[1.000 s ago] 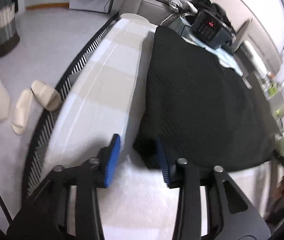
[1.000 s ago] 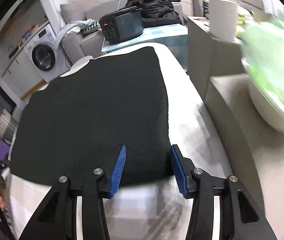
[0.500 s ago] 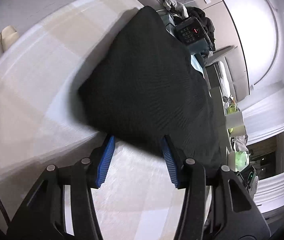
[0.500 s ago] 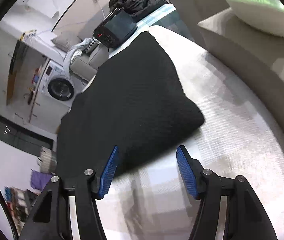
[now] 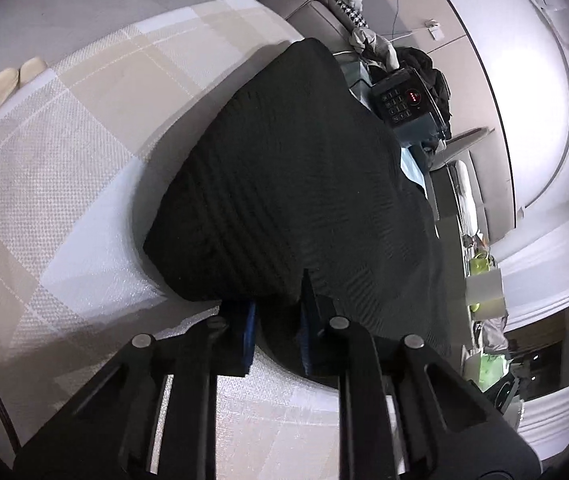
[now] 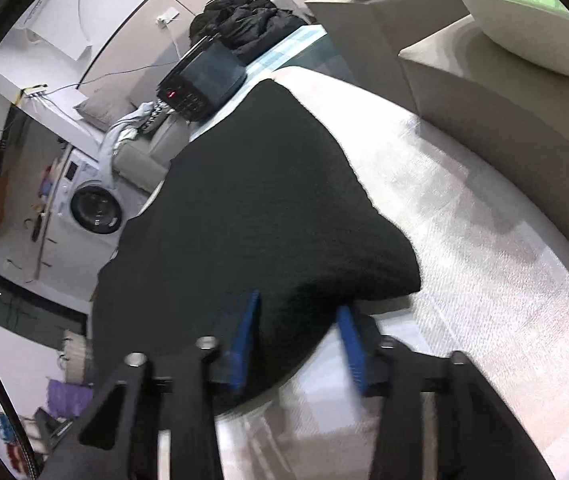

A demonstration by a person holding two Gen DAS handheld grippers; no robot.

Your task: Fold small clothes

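Now the left gripper [image 5: 275, 322] has its two blue pads close together with a fold of the black cloth [image 5: 304, 184] between them, so I judge it is clamped on the near edge of the cloth. From this gripper the cloth spreads away toward 12 and 1 o'clock, and its near left corner hangs at about 10 o'clock, lifted a little above the checked cover [image 5: 84, 152].

The right gripper [image 6: 296, 336] has its pads wider apart. The near edge of the cloth [image 6: 252, 200] sits between them, but this part of the picture is blurred, so I cannot tell if the pads already press the fabric or only stand around it. From this gripper the cloth runs toward 11 and 12 o'clock, and its near right corner lies at about 2 o'clock, just beside the right pad, on the cover [image 6: 484, 260].

So both grippers are at the same near edge, one near each corner, and neither is clearly nearer. The long axis of the cloth goes away from them, toward the dark device [image 6: 200, 80] beyond the far edge. I think the next move is to carry the near edge forward over the far edge, to fold the cloth in half. For this the right grip must first be sure, otherwise one corner may slip and the fold becomes crooked.
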